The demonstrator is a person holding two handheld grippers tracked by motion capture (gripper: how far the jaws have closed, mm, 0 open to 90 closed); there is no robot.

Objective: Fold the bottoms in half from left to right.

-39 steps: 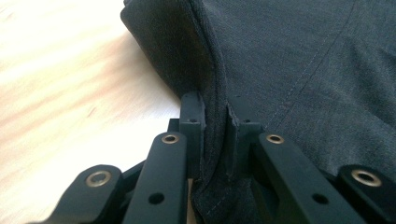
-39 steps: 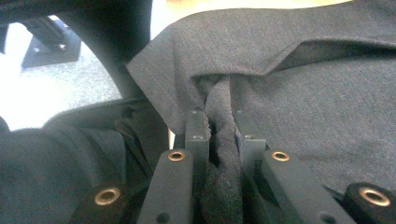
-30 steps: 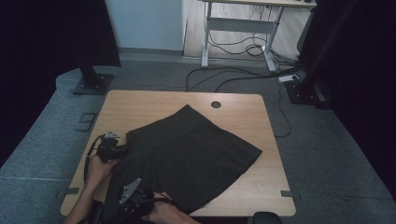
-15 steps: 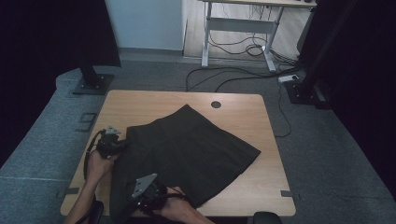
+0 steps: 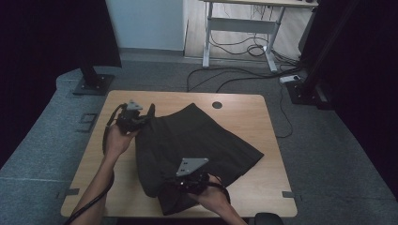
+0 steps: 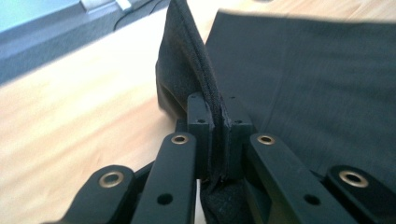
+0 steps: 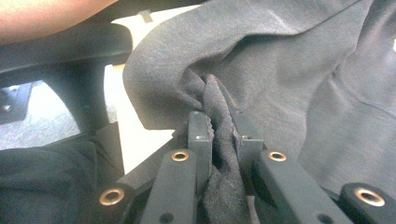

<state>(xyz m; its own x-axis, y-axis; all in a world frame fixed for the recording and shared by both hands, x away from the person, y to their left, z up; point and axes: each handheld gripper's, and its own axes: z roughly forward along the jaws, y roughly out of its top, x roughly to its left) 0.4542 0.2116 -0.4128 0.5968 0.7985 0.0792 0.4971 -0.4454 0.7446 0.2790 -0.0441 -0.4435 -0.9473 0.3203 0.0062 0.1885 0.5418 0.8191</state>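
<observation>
dark skirt pinched in both grippers

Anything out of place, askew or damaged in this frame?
Nothing damaged or spilled. The dark skirt lies askew across the wooden table, its near-left part lifted and doubled over where the left tongs and right tongs pinch it.

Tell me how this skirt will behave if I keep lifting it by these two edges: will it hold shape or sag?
Probably sag: the skirt bunches into soft folds where the right gripper pinches it. The hem in the left gripper stands as a thin ridge, so likely light. The cloth looks matte, so slipping seems unlikely, though the free end on the table may drag.
</observation>
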